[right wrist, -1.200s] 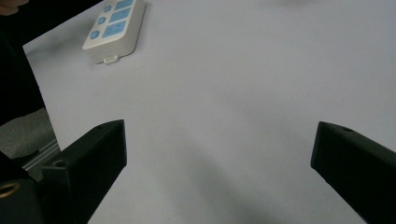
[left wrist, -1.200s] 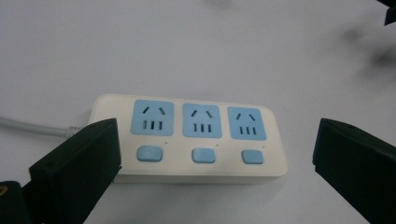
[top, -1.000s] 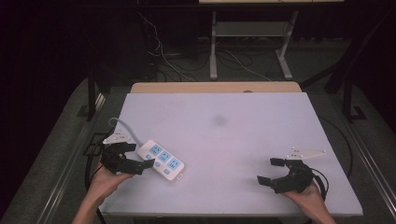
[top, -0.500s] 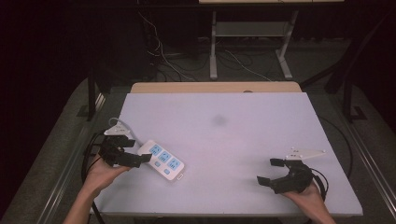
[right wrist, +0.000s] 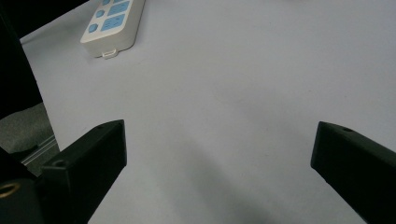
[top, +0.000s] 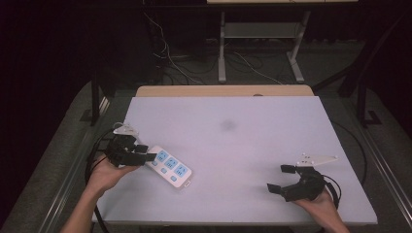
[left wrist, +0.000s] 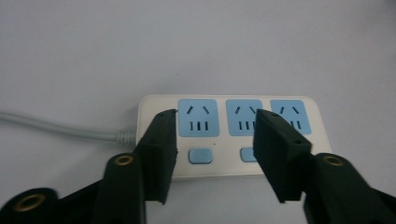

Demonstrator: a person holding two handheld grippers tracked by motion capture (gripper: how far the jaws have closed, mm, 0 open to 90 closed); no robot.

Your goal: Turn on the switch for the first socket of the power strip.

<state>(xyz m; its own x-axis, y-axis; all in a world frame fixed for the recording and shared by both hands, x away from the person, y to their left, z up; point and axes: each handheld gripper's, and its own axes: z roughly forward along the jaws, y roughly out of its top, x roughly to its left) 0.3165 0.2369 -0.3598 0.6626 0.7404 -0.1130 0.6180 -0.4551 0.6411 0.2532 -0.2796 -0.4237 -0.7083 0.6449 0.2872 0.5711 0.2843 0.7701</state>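
A white power strip [top: 168, 165] is lying on the pale table [top: 252, 131], near its left edge. The left gripper [top: 147, 152] is sitting right at the near end of the strip, held in the person's left hand [top: 104, 174]. From up high it is hard to tell if the jaws are touching the strip.

The left gripper view is showing more. Here the left gripper [left wrist: 215, 140] is hanging over the power strip [left wrist: 229, 135] with its jaws apart, and nothing is squeezed between them. The strip has three blue sockets in a row and small blue buttons under them. A grey cord [left wrist: 56, 127] is coming out of its left end. The high view is too far away to show the cord well.

The right gripper [top: 279, 178] is resting low by the right front of the table, in the right hand [top: 324, 204], well apart from the strip. In the right gripper view its jaws [right wrist: 219, 149] are spread wide over bare table, and the far end of the power strip [right wrist: 113, 23] is peeking in at the top left.

No words or brand marks are big enough to read.

Since a second ago, the left gripper has been moving a little up along the strip. The right gripper is staying put.
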